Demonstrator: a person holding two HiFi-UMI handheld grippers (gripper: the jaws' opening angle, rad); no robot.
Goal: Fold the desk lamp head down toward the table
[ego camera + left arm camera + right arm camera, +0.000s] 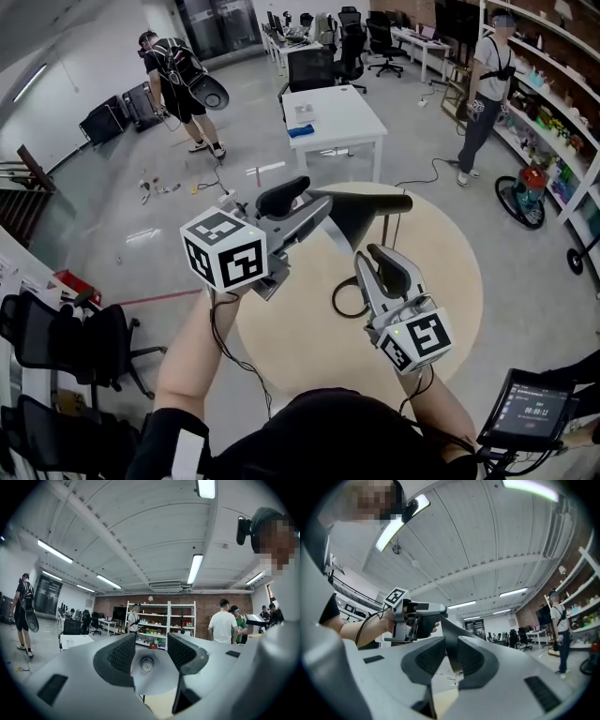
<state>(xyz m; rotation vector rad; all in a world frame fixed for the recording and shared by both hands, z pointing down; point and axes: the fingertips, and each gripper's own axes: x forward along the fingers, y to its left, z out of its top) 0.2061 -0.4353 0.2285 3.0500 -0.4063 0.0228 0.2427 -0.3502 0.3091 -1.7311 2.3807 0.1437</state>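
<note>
As the left claw [312, 200] clamps the lamp head [364, 201] by its rim, bulb [146, 665] facing into it, right claw [368, 259] pinched narrow on its tapered end just below, round counter [450, 277] beneath both.

Both bare forearms reach forward from the chest. The left gripper [314, 199] is held higher and points right, marker cube up, hand [386, 620] wrapped round its handle. Its jaws stand apart either side of the lamp head [361, 204]; whether they press on it is unclear. The right gripper [367, 259] sits lower and nearer the body, its jaws pinched on a dark part of the lamp head.
</note>
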